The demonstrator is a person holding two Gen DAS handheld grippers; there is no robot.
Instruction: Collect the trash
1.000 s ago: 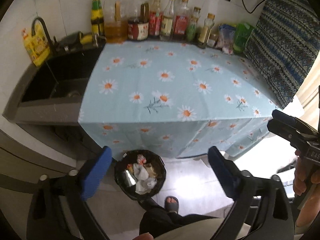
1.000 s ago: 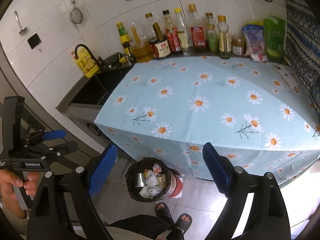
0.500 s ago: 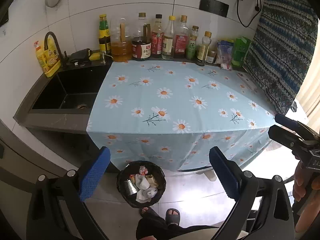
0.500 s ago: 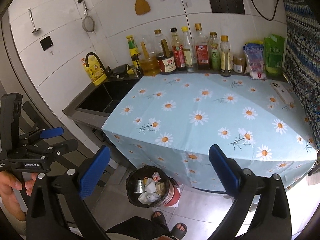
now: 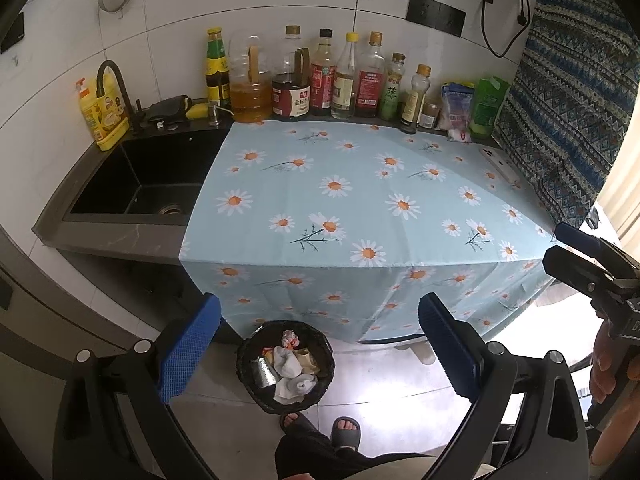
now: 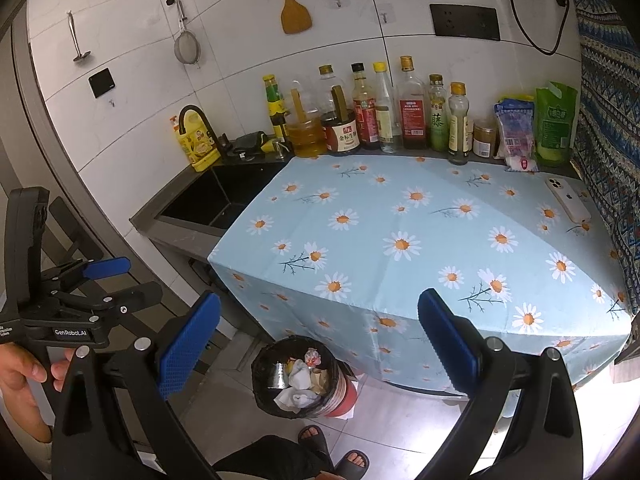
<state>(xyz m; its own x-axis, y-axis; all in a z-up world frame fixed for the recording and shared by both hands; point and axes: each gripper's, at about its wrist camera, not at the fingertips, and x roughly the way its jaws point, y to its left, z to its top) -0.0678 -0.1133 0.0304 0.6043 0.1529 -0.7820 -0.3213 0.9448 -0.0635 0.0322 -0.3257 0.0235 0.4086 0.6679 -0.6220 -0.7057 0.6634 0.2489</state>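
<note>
At the far left, one yellow detergent bottle (image 5: 105,119) stands beside one black faucet (image 5: 114,88), behind one black sink (image 5: 136,178). To the right, one daisy-print tablecloth (image 5: 360,200) covers the counter and hangs over its front edge. Along the wall behind it runs a row of about nine bottles (image 5: 320,76), then one small jar (image 6: 485,137), then two food packets: one clear and blue (image 6: 515,136), one green (image 6: 555,124). One white phone (image 6: 568,198) lies at the cloth's right side, near the patterned hanging fabric (image 5: 572,92). On the wall hang one ladle (image 6: 78,38), one strainer (image 6: 186,44) and one wooden spatula (image 6: 295,10).

On the floor, just in front of the cloth's hanging edge, stands one trash bin (image 5: 285,366) lined in black, holding crumpled white tissue (image 5: 294,380), a shiny can and some wrappers. Two sandalled feet (image 5: 320,428) stand just behind it, nearest the camera.

The left gripper (image 5: 318,346) hangs above the bin with its blue pads spread wide and nothing between them. The right gripper (image 6: 318,344) is likewise spread wide and empty, over the bin and the counter's front edge. Each shows at the edge of the other's view, held in a hand.
</note>
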